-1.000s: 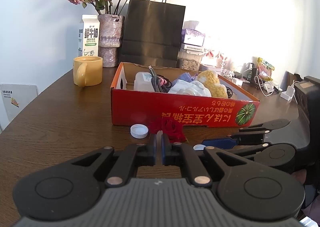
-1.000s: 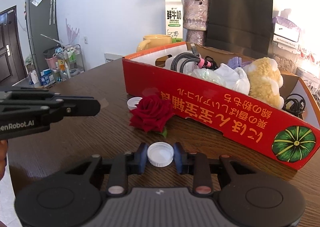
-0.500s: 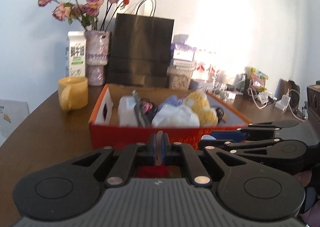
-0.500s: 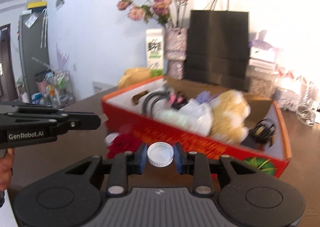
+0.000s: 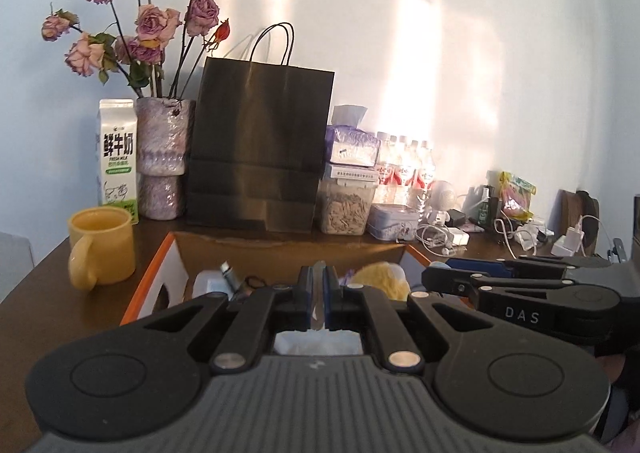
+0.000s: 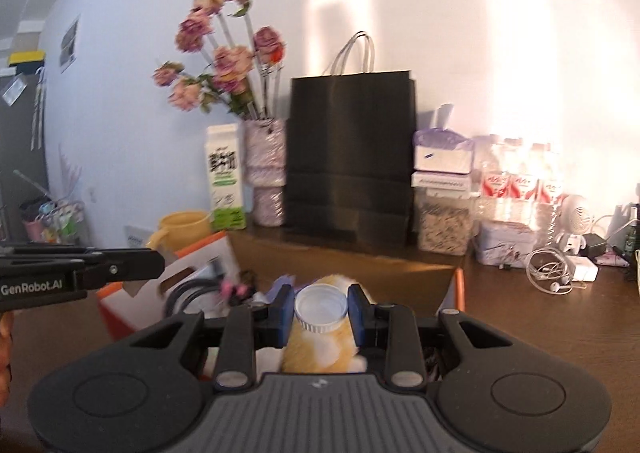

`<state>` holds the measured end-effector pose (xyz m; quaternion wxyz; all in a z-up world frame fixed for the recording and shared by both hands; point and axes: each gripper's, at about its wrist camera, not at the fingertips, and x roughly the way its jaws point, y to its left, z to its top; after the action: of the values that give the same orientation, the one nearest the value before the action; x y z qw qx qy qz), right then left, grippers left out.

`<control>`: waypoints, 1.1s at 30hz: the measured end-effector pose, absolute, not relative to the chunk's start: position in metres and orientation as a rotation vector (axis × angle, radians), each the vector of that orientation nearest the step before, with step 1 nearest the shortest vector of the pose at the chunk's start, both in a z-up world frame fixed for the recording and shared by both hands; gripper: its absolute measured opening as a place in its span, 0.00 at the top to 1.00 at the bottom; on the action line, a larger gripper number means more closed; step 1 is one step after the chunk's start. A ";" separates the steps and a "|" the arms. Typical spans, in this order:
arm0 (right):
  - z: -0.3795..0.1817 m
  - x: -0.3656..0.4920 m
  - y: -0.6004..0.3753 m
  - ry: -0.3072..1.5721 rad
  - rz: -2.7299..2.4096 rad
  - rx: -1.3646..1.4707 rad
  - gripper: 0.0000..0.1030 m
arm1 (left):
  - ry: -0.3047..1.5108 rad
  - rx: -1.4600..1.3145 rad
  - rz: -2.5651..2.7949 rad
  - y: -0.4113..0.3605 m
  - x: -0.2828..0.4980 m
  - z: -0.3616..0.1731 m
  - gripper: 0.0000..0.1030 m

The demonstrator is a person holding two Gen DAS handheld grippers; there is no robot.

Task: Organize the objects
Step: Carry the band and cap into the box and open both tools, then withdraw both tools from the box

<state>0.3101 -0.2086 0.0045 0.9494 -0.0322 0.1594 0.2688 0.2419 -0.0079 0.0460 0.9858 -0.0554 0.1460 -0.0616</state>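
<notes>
My right gripper (image 6: 321,312) is shut on a white bottle cap (image 6: 321,308) and holds it above the open red cardboard box (image 6: 116,313), over a yellow plush toy (image 6: 320,353). My left gripper (image 5: 319,295) is shut on a thin stem (image 5: 319,285), held above the same box (image 5: 160,269); the red rose itself is hidden below the fingers. The box holds a white bag (image 5: 316,341), cables and the plush toy (image 5: 380,279). Each gripper shows in the other's view, the right one (image 5: 444,279) beside the left, the left one (image 6: 156,263) at the left edge.
A yellow mug (image 5: 102,247), a milk carton (image 5: 117,157), a vase of dried roses (image 5: 162,157) and a black paper bag (image 5: 260,149) stand behind the box. Jars, bottles, chargers and earphones (image 5: 440,241) crowd the back right of the brown table.
Both grippers rose from the tabletop and moved forward over the box. The right one carried the cap with it; the rose left the table with the left one and dropped out of view.
</notes>
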 end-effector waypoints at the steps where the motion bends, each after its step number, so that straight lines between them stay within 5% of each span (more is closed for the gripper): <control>1: 0.004 0.316 -0.210 0.322 0.540 -0.060 0.73 | 0.295 -0.109 -0.120 -0.009 0.249 0.046 0.94; 13: -0.013 0.342 -0.221 0.363 0.503 -0.043 0.73 | 0.342 -0.102 -0.076 -0.004 0.292 0.029 0.92; 15: -0.015 0.342 -0.221 0.368 0.506 -0.038 0.62 | 0.336 -0.103 -0.063 -0.001 0.292 0.030 0.73; 16: -0.015 0.342 -0.221 0.370 0.507 -0.036 0.52 | 0.328 -0.101 -0.053 0.001 0.290 0.030 0.43; 17: -0.015 0.342 -0.220 0.370 0.507 -0.035 0.24 | 0.320 -0.099 -0.032 0.002 0.288 0.032 0.12; 18: -0.015 0.341 -0.220 0.369 0.506 -0.033 0.00 | 0.308 -0.094 -0.004 0.003 0.286 0.033 0.01; 33: -0.008 0.327 -0.216 0.342 0.491 -0.026 0.00 | 0.312 -0.079 0.038 0.016 0.258 0.039 0.00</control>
<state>0.3272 -0.2155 -0.0081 0.9555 -0.0128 0.1684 0.2420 0.2583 0.0155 0.0394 0.9869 -0.0395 0.1555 0.0187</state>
